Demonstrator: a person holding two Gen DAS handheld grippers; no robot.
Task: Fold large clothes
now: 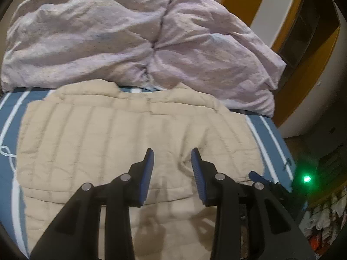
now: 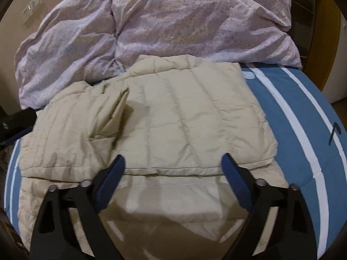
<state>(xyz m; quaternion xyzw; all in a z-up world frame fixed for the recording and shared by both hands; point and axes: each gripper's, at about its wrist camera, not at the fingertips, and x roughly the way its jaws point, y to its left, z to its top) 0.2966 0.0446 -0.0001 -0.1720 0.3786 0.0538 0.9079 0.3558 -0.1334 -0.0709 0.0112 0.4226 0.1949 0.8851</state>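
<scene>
I am holding my left hand-held gripper [image 1: 172,151] partly open and my right hand-held gripper [image 2: 173,160] wide open, both empty above the beige quilted jacket [image 2: 173,112]. The jacket is lying partly folded on the blue striped bed [image 2: 282,99], with a crumpled lilac duvet [image 1: 130,36] touching its far edge.

text: none legible | small pale oval label [image 2: 249,74] on blue white-striped bedsheet [image 2: 282,99]: too blurred to read
</scene>
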